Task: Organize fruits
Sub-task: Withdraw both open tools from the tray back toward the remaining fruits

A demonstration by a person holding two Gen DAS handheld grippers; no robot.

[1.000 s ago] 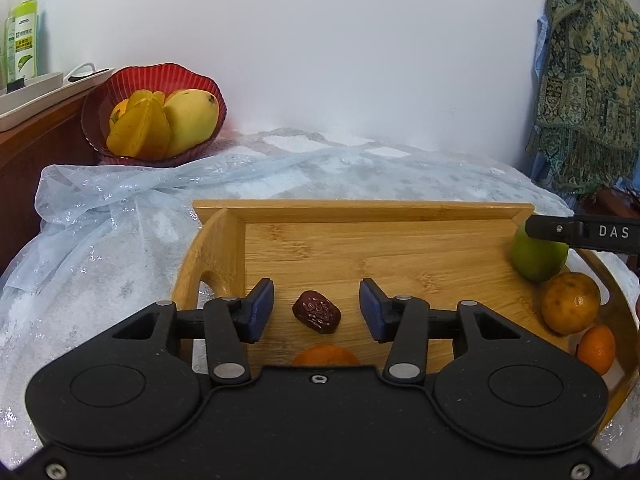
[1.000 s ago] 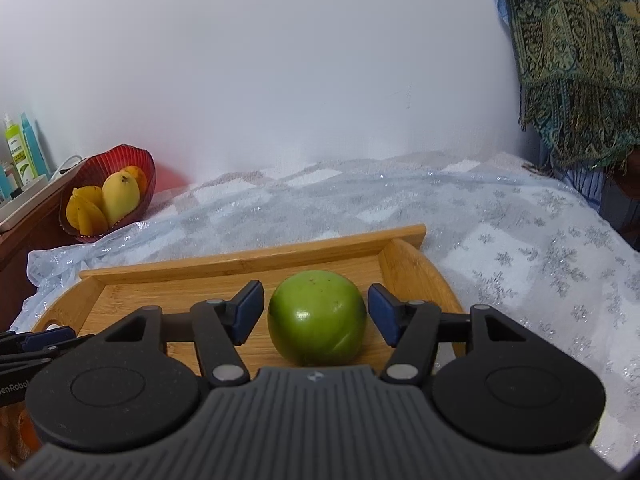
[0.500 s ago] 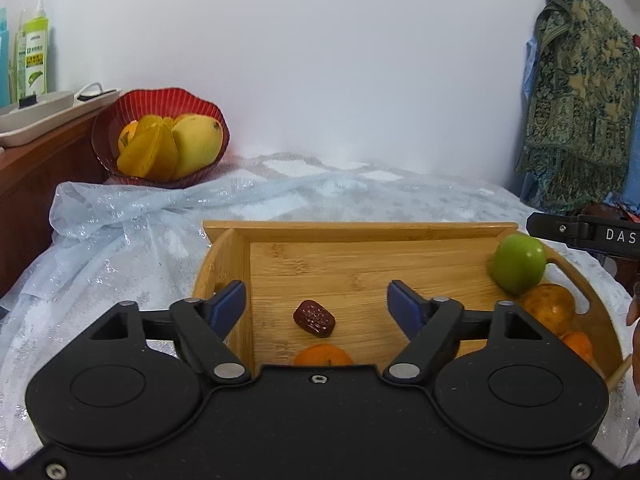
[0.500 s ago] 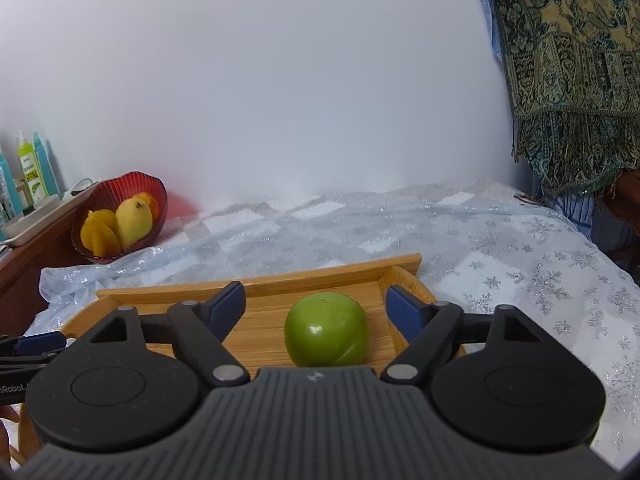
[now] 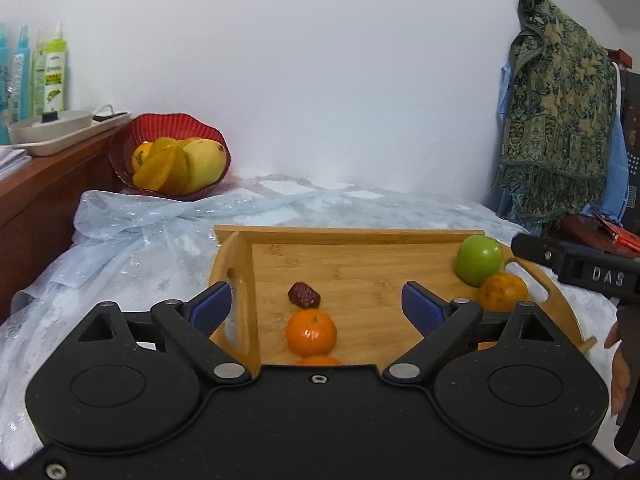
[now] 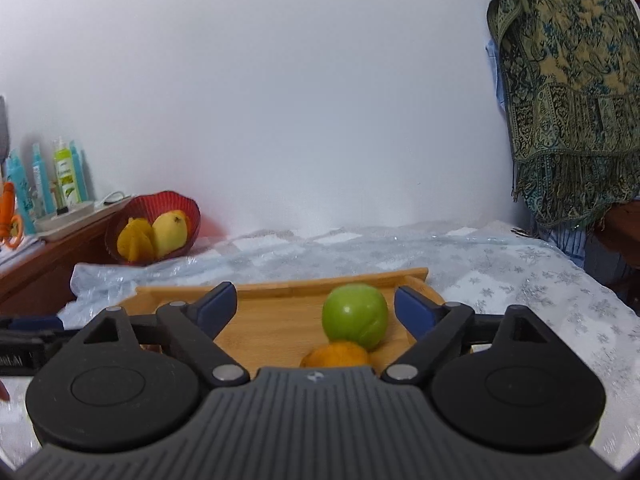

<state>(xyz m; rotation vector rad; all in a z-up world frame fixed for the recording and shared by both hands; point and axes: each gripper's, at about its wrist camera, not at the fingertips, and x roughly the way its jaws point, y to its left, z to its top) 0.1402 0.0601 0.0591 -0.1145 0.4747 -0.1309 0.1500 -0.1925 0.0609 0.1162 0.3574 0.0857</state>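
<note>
1. Bamboo tray [image 5: 360, 268], smooth grained wood with low walls and cut-out handles, is sitting centre frame on a glittery, crinkled pale-blue cloth [image 5: 140, 240].
2. Lying on the tray: wrinkled dark-red date [image 5: 304, 294] mid-tray, glossy round tangerine [image 5: 311, 330] just below it, shiny green apple [image 5: 479, 260] at right touching a dull mottled orange [image 5: 503, 291].
3. Left gripper [image 5: 316, 306] is hanging wide apart over the date and tangerine, gripping nothing; blue fingers [image 5: 212, 304] are flanking them with clear gaps.
4. Right gripper [image 6: 316, 306] is also spread, holding nothing; the apple [image 6: 355, 316] is sitting free between its tips, nearer the right one.
5. Versus a second ago: both grippers have opened wider and backed off; the apple and date are now released and resting on the tray.
6. Room: plain white wall, red ribbed bowl [image 5: 168, 136] of yellow fruit upper left, patterned fringed shawl [image 5: 560, 120] hanging upper right, bottles [image 5: 52, 76] on a wooden ledge far left.
</note>
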